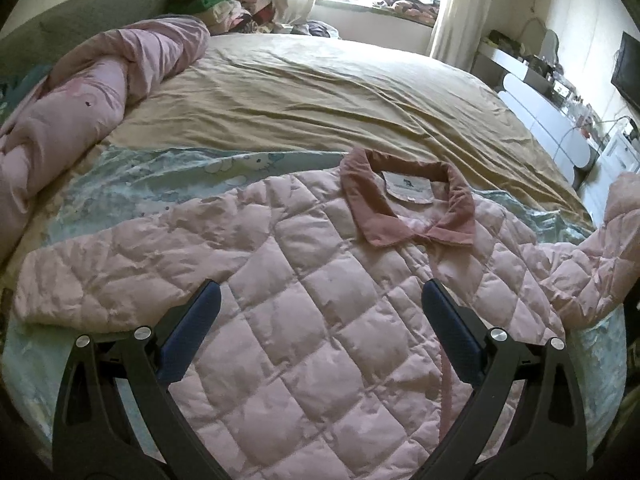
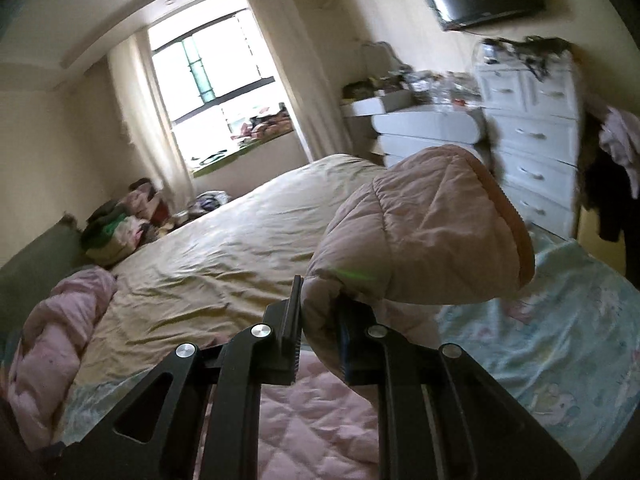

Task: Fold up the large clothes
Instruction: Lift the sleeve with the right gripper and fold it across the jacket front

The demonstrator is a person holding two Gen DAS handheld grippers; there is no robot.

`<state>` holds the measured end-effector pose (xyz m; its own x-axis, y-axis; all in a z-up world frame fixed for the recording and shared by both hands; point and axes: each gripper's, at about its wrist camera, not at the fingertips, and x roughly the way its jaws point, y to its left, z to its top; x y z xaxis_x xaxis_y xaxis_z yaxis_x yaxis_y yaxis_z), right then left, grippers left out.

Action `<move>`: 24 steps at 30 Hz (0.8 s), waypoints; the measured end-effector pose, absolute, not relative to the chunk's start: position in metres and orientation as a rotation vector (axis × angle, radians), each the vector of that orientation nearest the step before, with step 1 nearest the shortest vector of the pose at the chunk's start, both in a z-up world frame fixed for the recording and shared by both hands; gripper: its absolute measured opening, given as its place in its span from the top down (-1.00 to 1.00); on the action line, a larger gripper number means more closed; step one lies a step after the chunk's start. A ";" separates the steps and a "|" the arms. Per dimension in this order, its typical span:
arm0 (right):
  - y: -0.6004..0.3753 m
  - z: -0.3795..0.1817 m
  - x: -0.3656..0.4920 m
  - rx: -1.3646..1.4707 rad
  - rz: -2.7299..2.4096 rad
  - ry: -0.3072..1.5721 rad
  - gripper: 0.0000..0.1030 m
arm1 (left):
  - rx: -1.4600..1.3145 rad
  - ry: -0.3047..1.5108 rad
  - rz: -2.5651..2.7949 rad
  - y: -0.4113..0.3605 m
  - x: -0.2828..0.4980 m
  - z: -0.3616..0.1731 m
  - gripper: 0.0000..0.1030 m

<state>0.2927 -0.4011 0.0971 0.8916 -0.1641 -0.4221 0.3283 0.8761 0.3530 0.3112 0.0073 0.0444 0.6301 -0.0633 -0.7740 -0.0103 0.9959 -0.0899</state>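
Observation:
A pink quilted jacket (image 1: pixel 304 280) lies spread on the bed, front up, its darker pink collar (image 1: pixel 404 204) toward the far side. My left gripper (image 1: pixel 320 296) is open and empty, hovering over the jacket's chest. The jacket's right sleeve (image 1: pixel 608 248) rises off the bed at the right edge. In the right wrist view my right gripper (image 2: pixel 320 312) is shut on that sleeve (image 2: pixel 420 240) and holds it lifted, with the cuff (image 2: pixel 516 232) hanging over to the right. The jacket's body (image 2: pixel 312 412) lies below.
A tan sheet (image 1: pixel 320 92) covers the bed, with a light blue printed cover (image 2: pixel 540 352) under the jacket. A rolled pink duvet (image 1: pixel 80 112) lies at the left. Clothes are piled by the window (image 1: pixel 224 4). White drawers (image 2: pixel 532 144) stand at the right.

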 end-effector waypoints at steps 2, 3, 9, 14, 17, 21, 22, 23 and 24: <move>-0.385 0.102 0.301 0.409 -0.232 0.394 0.73 | -0.090 0.888 -0.035 0.012 0.312 0.046 -0.82; -0.377 0.104 0.306 0.398 -0.217 0.396 0.73 | -0.092 0.887 -0.037 0.015 0.313 0.047 -0.82; -0.321 0.104 0.332 0.323 -0.118 0.409 0.73 | -0.105 0.875 -0.030 0.034 0.315 0.050 -0.82; -0.270 0.087 0.350 0.264 -0.040 0.442 0.73 | -0.130 0.869 -0.025 0.050 0.320 0.050 -0.82; -0.244 0.074 0.358 0.250 0.007 0.468 0.73 | -0.146 0.868 -0.027 0.059 0.322 0.049 -0.82; -0.210 0.051 0.372 0.217 0.066 0.515 0.73 | -0.166 0.867 -0.034 0.063 0.324 0.046 -0.82; -0.202 0.045 0.373 0.211 0.076 0.525 0.73 | -0.168 0.867 -0.036 0.064 0.324 0.045 -0.82; -0.192 0.034 0.374 0.202 0.089 0.542 0.73 | -0.167 0.869 -0.039 0.064 0.324 0.043 -0.82; -0.186 0.027 0.376 0.198 0.102 0.555 0.73 | -0.166 0.872 -0.042 0.064 0.325 0.041 -0.82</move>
